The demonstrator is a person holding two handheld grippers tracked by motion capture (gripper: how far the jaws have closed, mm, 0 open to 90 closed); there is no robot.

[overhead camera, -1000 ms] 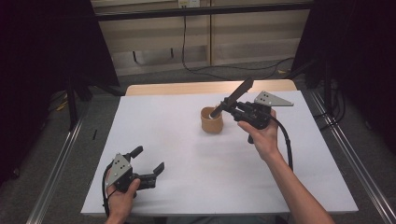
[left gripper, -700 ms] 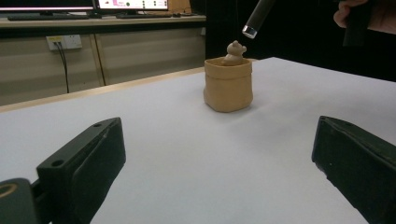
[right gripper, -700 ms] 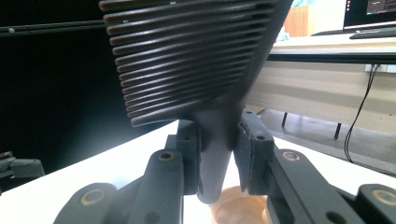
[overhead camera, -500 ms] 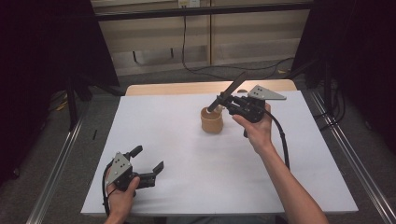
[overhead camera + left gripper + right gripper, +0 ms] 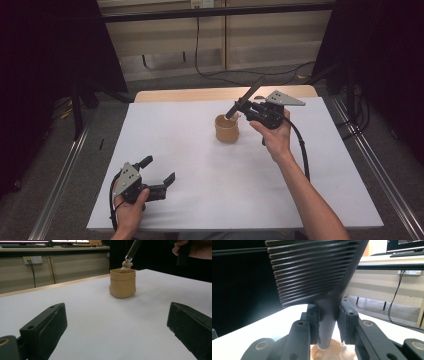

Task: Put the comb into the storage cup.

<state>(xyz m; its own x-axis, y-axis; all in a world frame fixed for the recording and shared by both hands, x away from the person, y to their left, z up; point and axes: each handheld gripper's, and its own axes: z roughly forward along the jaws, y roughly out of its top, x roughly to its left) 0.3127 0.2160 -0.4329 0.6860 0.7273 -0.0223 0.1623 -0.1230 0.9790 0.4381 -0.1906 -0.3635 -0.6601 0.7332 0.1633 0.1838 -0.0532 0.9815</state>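
Observation:
A small tan cup [image 5: 226, 129] stands upright on the white table top [image 5: 200, 160], right of the middle towards the far side. My right gripper [image 5: 244, 106] hovers just above and right of it, shut on a dark-handled brush [image 5: 246, 101]. The brush slants down to the left, and its tan tip [image 5: 126, 265] sits at the cup's [image 5: 122, 283] rim. The ribbed handle [image 5: 317, 277] rises between the right gripper's [image 5: 328, 315] pads, with the cup [image 5: 329, 352] below. My left gripper [image 5: 159, 170] rests at the near left, open, with nothing in it [image 5: 115, 325].
A strip of bare wooden table edge [image 5: 200, 94] runs along the far side. Metal rails [image 5: 365, 165] flank the table on both sides. Cables [image 5: 220, 75] lie on the floor beyond, below a pale wall with a socket [image 5: 32, 260].
My right hand has lifted the brush slightly and tipped its handle a little more upright over the cup. The left gripper has stayed where it was.

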